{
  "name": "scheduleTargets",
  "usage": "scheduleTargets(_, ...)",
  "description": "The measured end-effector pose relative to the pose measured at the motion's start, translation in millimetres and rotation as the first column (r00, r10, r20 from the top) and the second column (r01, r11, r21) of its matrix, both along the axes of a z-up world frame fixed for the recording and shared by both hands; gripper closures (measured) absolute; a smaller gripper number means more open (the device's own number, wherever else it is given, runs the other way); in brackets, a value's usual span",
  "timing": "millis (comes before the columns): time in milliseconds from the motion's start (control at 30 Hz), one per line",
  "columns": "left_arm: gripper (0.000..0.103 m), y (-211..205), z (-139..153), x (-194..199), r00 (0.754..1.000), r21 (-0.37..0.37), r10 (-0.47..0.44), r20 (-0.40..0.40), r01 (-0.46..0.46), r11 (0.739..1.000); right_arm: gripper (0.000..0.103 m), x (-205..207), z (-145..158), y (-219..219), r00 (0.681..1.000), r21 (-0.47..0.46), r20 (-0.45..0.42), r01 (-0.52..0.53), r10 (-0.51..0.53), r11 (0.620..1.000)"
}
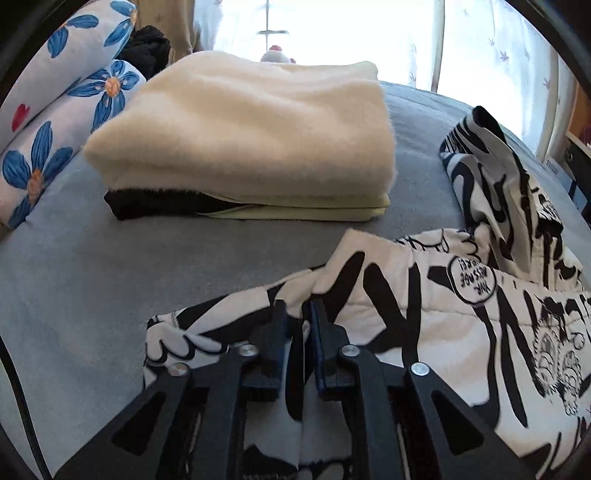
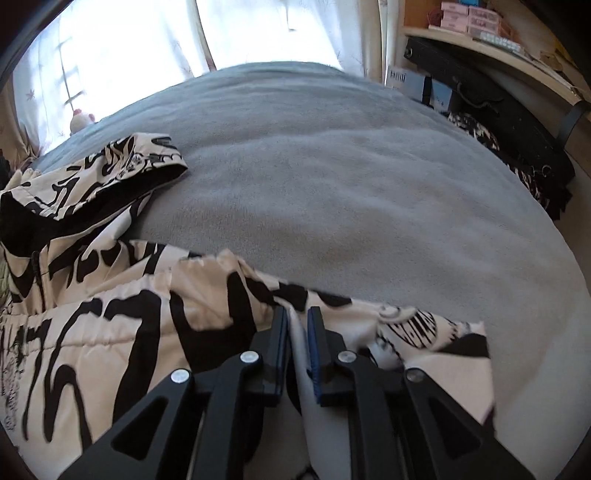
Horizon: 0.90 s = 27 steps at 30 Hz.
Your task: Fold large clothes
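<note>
Left wrist view: left gripper (image 1: pixel 298 308) and right gripper (image 2: pixel 297 314) both pinching black-and-white printed padded jacket (image 1: pixel 461 325) hem; next probably folding it over.

Left gripper (image 1: pixel 299 308), right gripper (image 2: pixel 297 314), matte black linkages, silver screws, blue pads

Your left gripper (image 1: pixel 298 308) pinches a fold of the printed jacket (image 1: pixel 424 314), and the cloth between its fingers hides how far the fold runs down. The jacket runs off the right and bottom edges here, so you can't see its full spread. Under the cream blanket (image 1: pixel 243 133) sits a dark garment (image 1: pixel 147 206), mostly covered. A small toy (image 1: pixel 275 54) behind the blanket is washed out by window glare. On your right gripper (image 2: pixel 297 317), the jacket's near edge is smeared with blur, and the shelf boxes (image 2: pixel 469 16) are too small to read.
</note>
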<state>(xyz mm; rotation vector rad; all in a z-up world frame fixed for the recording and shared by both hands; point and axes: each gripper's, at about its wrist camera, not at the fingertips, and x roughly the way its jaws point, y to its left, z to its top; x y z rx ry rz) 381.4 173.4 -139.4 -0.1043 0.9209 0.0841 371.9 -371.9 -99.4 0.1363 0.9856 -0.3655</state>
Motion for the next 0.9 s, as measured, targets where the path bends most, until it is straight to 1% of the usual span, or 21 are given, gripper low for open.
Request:
scheduleTargets(67, 0.081, -1.3, 10.9, -5.5, 1.0, -0.004, -0.017, -0.004, 0.017, 1.0, 0.092, -7.7, 10.9, 0.1, 1.0, 0.004, -0.01, 0.006, -0.006, 1.0)
scheduleTargets(133, 0.08, 2.5, 24.7, -19.3, 1.0, -0.017, -0.018, 0.02, 0.018, 1.0, 0.092, -21.5, 28.7, 5.3, 1.0, -0.014, 0.008, 0.0, 0.0, 1.0)
scheduleTargets(167, 0.079, 4.5, 31.1, -26.8, 0.999, -0.031, -0.016, 0.031, 0.017, 0.999, 0.092, -29.1, 37.5, 10.2, 1.0, -0.032, 0.019, -0.006, 0.006, 0.999)
scheduleTargets(200, 0.079, 6.3, 39.3, -37.0, 0.999, -0.057, -0.018, 0.044, 0.02, 0.998, 0.092, -35.8, 44.6, 15.6, 0.998, -0.078, 0.056, -0.015, 0.02, 0.997)
scheduleTargets(267, 0.079, 3.5, 49.0, -50.0, 0.997, -0.101, -0.043, 0.062, 0.049, 0.994, 0.092, -50.9, 58.6, 35.1, 0.992, -0.091, 0.099, -0.065, 0.074, 0.994)
scheduleTargets(300, 0.079, -2.4, 53.5, -54.6, 0.995, -0.113, -0.071, 0.069, 0.079, 0.991, 0.092, -53.6, 61.8, 44.4, 0.989, -0.093, 0.104, -0.091, 0.101, 0.991)
scheduleTargets(333, 0.078, -14.8, 57.3, -58.3, 0.991, -0.101, -0.111, 0.071, 0.118, 0.988, 0.092, -54.0, 63.5, 58.3, 0.985, -0.086, 0.101, -0.129, 0.138, 0.988)
scheduleTargets(400, 0.079, -36.0, 59.4, -60.6, 0.986, -0.074, -0.156, 0.066, 0.161, 0.984, 0.092, -49.2, 61.6, 80.5, 0.977, -0.042, 0.089, -0.19, 0.193, 0.981)
scheduleTargets(433, 0.079, -51.5, 58.9, -59.8, 0.981, -0.071, -0.186, 0.062, 0.19, 0.979, 0.092, -45.5, 59.2, 93.4, 0.971, -0.004, 0.092, -0.221, 0.22, 0.975)
scheduleTargets(467, 0.079, -61.2, 58.1, -60.2, 0.977, -0.074, -0.199, 0.075, 0.205, 0.976, 0.092, -41.8, 55.8, 106.7, 0.965, 0.031, 0.1, -0.248, 0.244, 0.968)
scheduleTargets(533, 0.079, -87.0, 50.8, -57.0, 0.97, -0.125, -0.239, 0.045, 0.243, 0.962, 0.092, -33.1, 44.5, 136.0, 0.954, 0.096, 0.103, -0.292, 0.283, 0.952)
scheduleTargets(600, 0.079, -107.7, 41.8, -58.5, 0.962, -0.153, -0.272, 0.015, 0.271, 0.95, 0.092, -26.6, 29.2, 159.1, 0.939, 0.159, 0.087, -0.342, 0.331, 0.926)
scheduleTargets(633, 0.078, -121.2, 33.3, -59.3, 0.955, -0.142, -0.297, -0.011, 0.293, 0.946, 0.092, -26.1, 22.1, 167.0, 0.935, 0.172, 0.077, -0.355, 0.346, 0.919)
scheduleTargets(667, 0.078, -130.3, 26.3, -61.3, 0.95, -0.113, -0.31, -0.028, 0.305, 0.945, 0.092, -24.8, 13.1, 174.5, 0.93, 0.17, 0.056, -0.367, 0.363, 0.915)
scheduleTargets(700, 0.078, -139.2, 18.2, -63.1, 0.947, -0.057, -0.319, -0.047, 0.316, 0.947, 0.092, -24.7, 3.6, 178.7, 0.929, 0.145, 0.028, -0.37, 0.37, 0.918)
scheduleTargets(733, 0.078, -145.8, 9.5, -65.5, 0.942, 0.008, -0.329, -0.057, 0.33, 0.944, 0.094, -26.7, -1.4, 178.2, 0.927, 0.133, 0.022, -0.375, 0.376, 0.917)
scheduleTargets(767, 0.076, -146.6, 6.0, -67.1, 0.942, 0.035, -0.332, -0.052, 0.334, 0.942, 0.096, -29.2, -4.5, 174.2, 0.923, 0.131, 0.03, -0.385, 0.385, 0.913)
scheduleTargets(800, 0.076, -142.7, 4.2, -67.9, 0.945, 0.057, -0.323, -0.044, 0.325, 0.944, 0.098, -32.9, -4.9, 166.6, 0.918, 0.142, 0.047, -0.397, 0.395, 0.907)
scheduleTargets(867, 0.076, -128.1, 3.2, -66.0, 0.956, 0.05, -0.289, -0.056, 0.292, 0.955, 0.1, -40.8, -1.5, 149.7, 0.924, 0.113, 0.053, -0.381, 0.377, 0.918)
scheduleTargets(900, 0.076, -117.8, 3.3, -63.8, 0.962, 0.033, -0.266, -0.062, 0.268, 0.963, 0.1, -44.5, 0.3, 139.7, 0.934, 0.071, 0.045, -0.357, 0.355, 0.931)
